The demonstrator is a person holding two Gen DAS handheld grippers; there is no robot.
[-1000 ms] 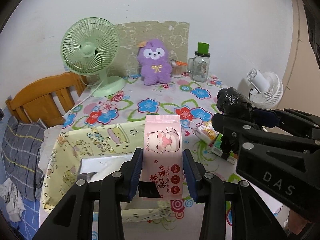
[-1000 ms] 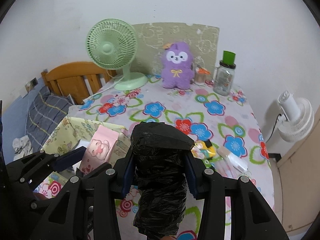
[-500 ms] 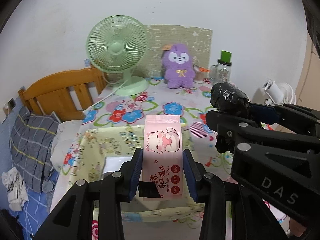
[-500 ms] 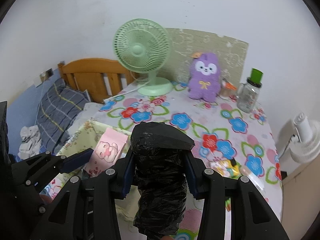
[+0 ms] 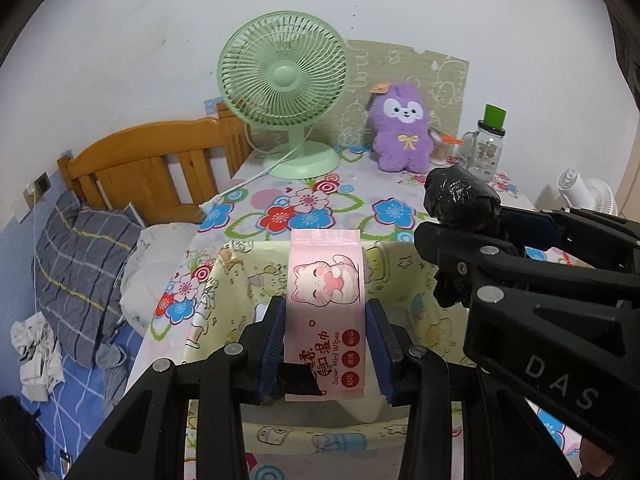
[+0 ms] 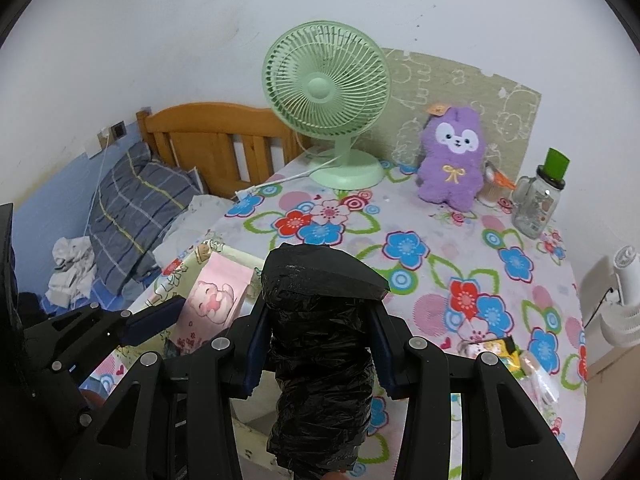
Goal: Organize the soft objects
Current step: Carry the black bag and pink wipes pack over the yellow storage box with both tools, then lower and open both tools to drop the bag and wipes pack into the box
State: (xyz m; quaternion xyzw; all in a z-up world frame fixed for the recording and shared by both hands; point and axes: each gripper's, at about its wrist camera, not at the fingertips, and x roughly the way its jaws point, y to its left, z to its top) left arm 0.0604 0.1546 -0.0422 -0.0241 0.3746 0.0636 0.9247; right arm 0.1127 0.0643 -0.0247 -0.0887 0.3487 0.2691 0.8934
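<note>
My left gripper is shut on a pink pack of wet wipes with a cat print, held over a pale yellow fabric storage box at the table's near left. My right gripper is shut on a black plastic-wrapped roll, held just right of the box; the roll also shows in the left wrist view. The wipes pack shows in the right wrist view. A purple plush toy sits upright at the back of the floral table.
A green desk fan stands back left with its cord trailing off the table. A glass jar with green lid is back right. Small packets lie near the right edge. A wooden bed and a white fan flank the table.
Both grippers have swung left with their loads, so the fan and bed now sit nearer the middle of view. The storage box now lies directly under the wipes pack.
</note>
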